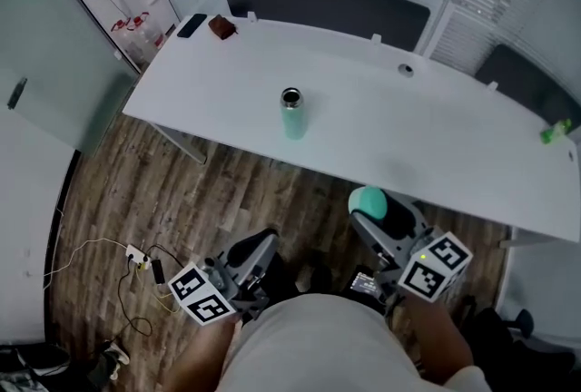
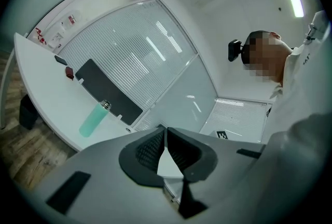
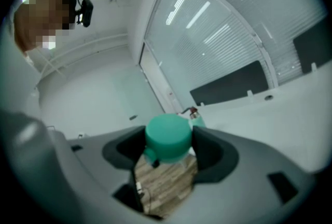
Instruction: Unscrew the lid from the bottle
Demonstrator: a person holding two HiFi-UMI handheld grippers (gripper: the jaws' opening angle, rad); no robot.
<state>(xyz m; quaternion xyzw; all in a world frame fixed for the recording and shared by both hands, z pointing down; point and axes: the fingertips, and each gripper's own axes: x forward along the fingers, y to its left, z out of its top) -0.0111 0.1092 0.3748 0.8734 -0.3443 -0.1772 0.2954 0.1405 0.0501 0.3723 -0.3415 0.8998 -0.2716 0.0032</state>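
Note:
A mint-green bottle (image 1: 292, 113) stands upright on the white table (image 1: 436, 136), its metal mouth uncovered. Its green lid (image 1: 368, 200) is off the bottle, below the table's near edge, and my right gripper (image 1: 374, 210) is shut on it. In the right gripper view the lid (image 3: 167, 137) sits clamped between both pads, and a bit of the bottle (image 3: 198, 121) shows behind it. Nothing is between the jaws of my left gripper (image 1: 266, 242), which is shut and held low by the person's body. The left gripper view has the bottle (image 2: 93, 120) far off and the gripper (image 2: 165, 137) empty.
A black phone (image 1: 191, 25) and a brown object (image 1: 221, 27) lie at the table's far left corner. A small green item (image 1: 556, 132) sits at its right end. Dark screens (image 1: 327, 4) line the far edge. Cables and a power strip (image 1: 136, 259) lie on the wooden floor.

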